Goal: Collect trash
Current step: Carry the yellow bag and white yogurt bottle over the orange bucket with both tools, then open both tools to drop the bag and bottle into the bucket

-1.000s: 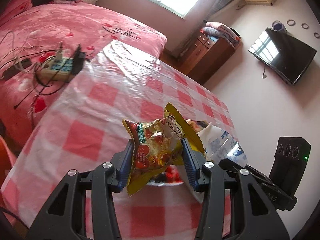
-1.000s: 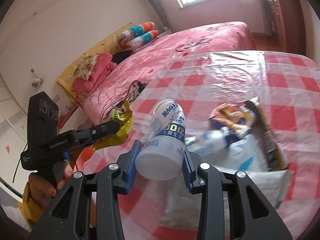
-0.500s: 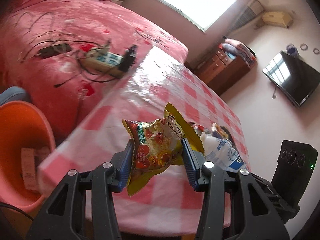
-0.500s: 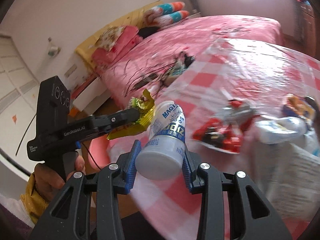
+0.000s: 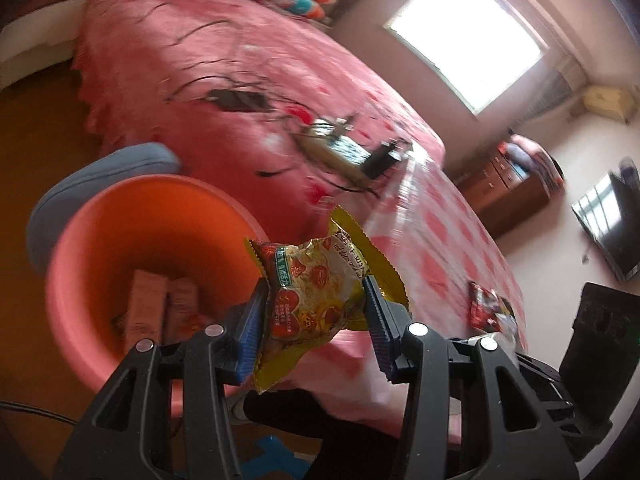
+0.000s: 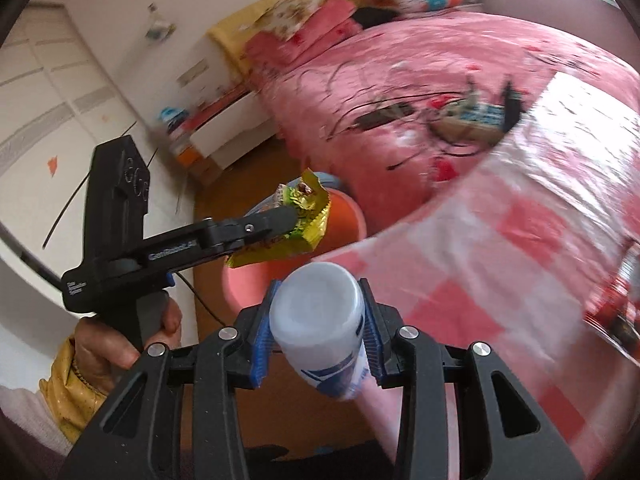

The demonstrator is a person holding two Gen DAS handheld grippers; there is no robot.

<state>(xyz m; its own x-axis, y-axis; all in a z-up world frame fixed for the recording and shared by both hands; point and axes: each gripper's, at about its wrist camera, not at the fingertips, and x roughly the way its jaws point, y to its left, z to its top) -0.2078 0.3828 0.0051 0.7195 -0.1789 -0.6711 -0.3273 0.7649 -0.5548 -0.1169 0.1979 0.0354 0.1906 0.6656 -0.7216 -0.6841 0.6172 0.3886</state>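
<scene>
Left gripper [image 5: 314,316] clamped on a crinkled snack wrapper [image 5: 316,292], jaws pressed against both sides. Wrapper yellow-gold along its serrated edges, printed in the middle with red, heart-like shapes and a green band; puffed and creased, lower corner hanging below the jaws. Held in the air just beside the rim of an orange bin [image 5: 120,224], above the floor and off the edge of the worktop [image 5: 448,248]. Inside the bin, two pale pink cartons [image 5: 160,304] lying side by side near the bottom.

Right gripper [image 6: 316,320] closed around a white plastic bottle [image 6: 318,320], jaws squeezing its sides. Bottle turned base-first toward the camera: plain, round, matte white bottom, with blue print on the label lower down, too blurred to read. Held over the worktop edge, close to the bin. From the right wrist view, same wrapper [image 6: 298,216] pinched in the left gripper [image 6: 280,216], gold foil folded and green showing on top, directly over the bin [image 6: 348,216].

On the red-and-white checked worktop, a red wrapper [image 5: 486,306], blurred. Beyond it a pink bed [image 5: 248,80] with a power strip [image 5: 340,148] and tangled cables.
</scene>
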